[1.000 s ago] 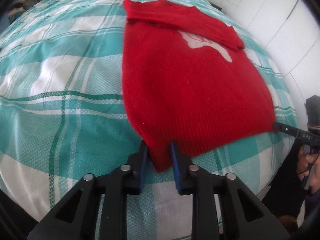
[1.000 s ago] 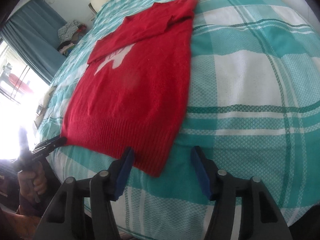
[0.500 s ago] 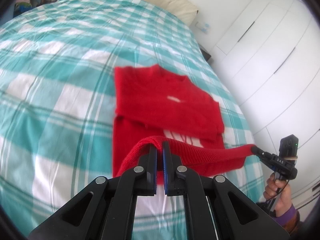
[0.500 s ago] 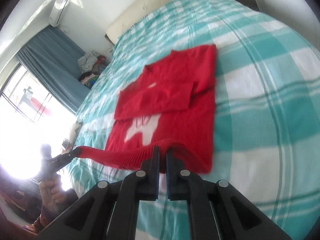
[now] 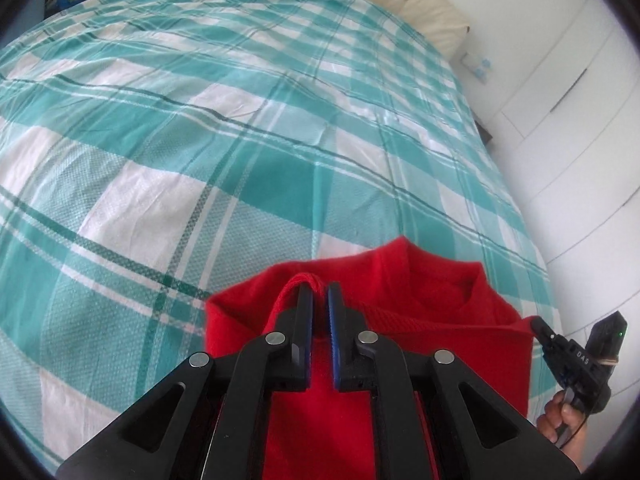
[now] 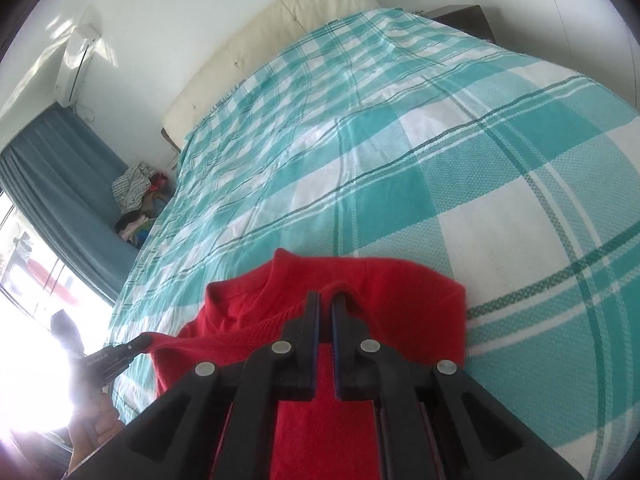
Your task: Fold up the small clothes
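**Hem carried up to the neckline**

The red sweater (image 5: pixel 400 360) lies on the bed (image 5: pixel 200 140), and its ribbed bottom hem is held at both corners. The left tongs (image 5: pixel 319 300) are nearly closed, with a loop of red knit pinched between the blue-lined pads; the right tongs (image 6: pixel 326 312) are closed to the same narrow gap on the other corner. In the left wrist view the right tongs are seen at the far right with the hem drawn straight across to them, and in the right wrist view the left tongs appear at the lower left, partly lost in window glare.

The hem is held taut between the two grips, apparently so that the lower half can be laid evenly over the upper half. The held edge sits just short of the collar (image 5: pixel 440 276), which suggests that the fold in half is close to complete and that release would come next.

The sweater is a soft, fine knit with a coarser ribbed band along the hem. The bed is covered by a teal and white checked cloth with a woven grain, lightly creased.
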The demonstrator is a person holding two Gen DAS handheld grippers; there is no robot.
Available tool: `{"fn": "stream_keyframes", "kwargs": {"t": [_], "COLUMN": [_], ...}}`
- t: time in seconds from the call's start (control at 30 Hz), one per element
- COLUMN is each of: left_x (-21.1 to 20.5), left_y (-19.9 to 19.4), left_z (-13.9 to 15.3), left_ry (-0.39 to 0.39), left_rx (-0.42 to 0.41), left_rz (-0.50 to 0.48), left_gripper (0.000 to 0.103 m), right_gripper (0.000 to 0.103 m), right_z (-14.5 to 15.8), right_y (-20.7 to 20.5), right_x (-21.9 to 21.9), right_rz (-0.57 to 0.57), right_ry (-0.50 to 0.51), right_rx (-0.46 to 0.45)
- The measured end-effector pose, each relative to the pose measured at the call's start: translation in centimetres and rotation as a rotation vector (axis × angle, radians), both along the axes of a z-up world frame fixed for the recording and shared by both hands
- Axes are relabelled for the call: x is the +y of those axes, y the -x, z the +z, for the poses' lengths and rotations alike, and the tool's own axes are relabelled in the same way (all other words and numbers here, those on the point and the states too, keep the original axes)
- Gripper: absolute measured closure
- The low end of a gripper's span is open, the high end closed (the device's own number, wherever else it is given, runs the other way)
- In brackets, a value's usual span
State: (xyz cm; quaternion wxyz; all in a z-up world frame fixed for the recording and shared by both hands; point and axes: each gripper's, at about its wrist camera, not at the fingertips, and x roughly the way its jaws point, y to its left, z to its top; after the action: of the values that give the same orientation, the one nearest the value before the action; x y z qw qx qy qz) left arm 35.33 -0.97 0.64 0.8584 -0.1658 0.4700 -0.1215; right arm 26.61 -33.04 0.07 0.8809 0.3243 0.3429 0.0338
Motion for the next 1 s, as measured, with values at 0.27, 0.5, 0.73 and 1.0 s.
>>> {"fn": "stream_keyframes", "kwargs": {"t": [0.27,0.5,0.73,1.0], "left_x": [4.6,6.7,8.5,12.0], "left_y": [0.2,9.9,21.3,22.8], "left_z": [0.1,1.0,1.6,-1.4], "left_ry": [0.021,-0.156,-0.083,-0.174], "left_rx": [-0.025,-0.074,-0.095,-0.100], "left_rz": [0.166,0.016,-0.025,0.123], "left_gripper": [0.020,0.019,0.012,0.010], "right_gripper": [0.071,0.040,0.040,0.093], "right_z": [0.0,-0.2,-3.4,-3.4], "right_y": [0.4,6.1,8.7,6.0], "right_x": [-1.7,-1.6,-2.9,0.9], "right_rz": [-0.074,0.001,0.069,0.091], "right_ry": [-0.022,0.076,-0.034,0.037], "right_rx": [-0.045,0.005,0.100,0.206]}}
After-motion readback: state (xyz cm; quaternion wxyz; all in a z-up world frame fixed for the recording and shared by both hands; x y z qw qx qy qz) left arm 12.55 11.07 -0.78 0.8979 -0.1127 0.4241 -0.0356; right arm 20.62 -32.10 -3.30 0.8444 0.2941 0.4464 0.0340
